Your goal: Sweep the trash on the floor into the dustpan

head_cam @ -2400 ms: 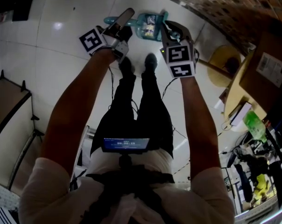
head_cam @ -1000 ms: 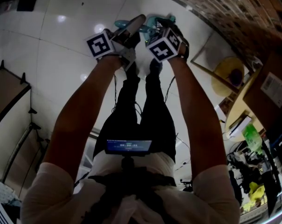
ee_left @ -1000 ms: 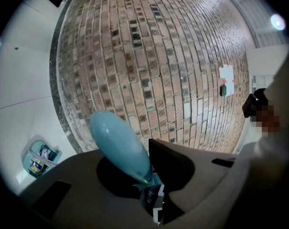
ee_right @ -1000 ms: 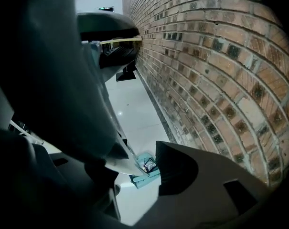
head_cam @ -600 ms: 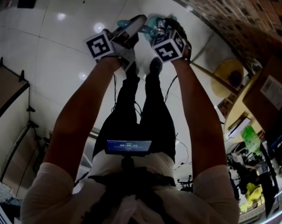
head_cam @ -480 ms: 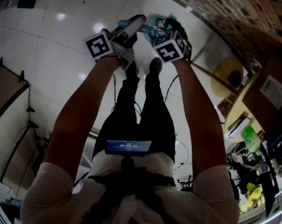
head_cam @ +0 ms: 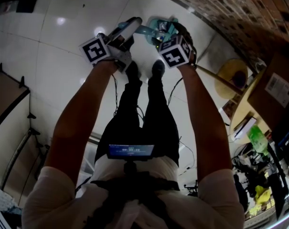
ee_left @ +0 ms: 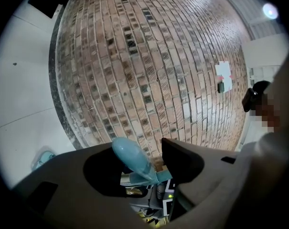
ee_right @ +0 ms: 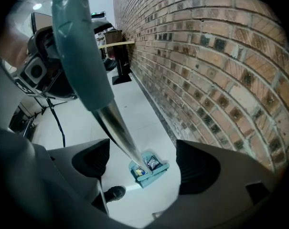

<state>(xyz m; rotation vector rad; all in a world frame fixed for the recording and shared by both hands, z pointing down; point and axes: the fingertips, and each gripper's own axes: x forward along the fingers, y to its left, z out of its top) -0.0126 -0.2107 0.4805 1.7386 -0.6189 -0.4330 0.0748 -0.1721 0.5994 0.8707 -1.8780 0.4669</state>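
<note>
As both claws had just been opening, left claw (ee_left: 142, 163) stood slack around rounded teal plastic handle (ee_left: 131, 157), right claw (ee_right: 144, 163) wide around teal-sleeved metal pole (ee_right: 113, 125), neither gripped. Trash (ee_right: 152, 163) lay inside teal plastic dustpan (ee_right: 156, 171); sweeping judged finished.

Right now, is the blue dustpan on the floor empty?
No, the right gripper view shows small wrappers lying inside the dustpan.

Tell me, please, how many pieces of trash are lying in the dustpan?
2, seen in the right gripper view: a yellowish piece at the left of the teal dustpan, a dark-and-white packet at its right. The metal handle may hide more.
</note>
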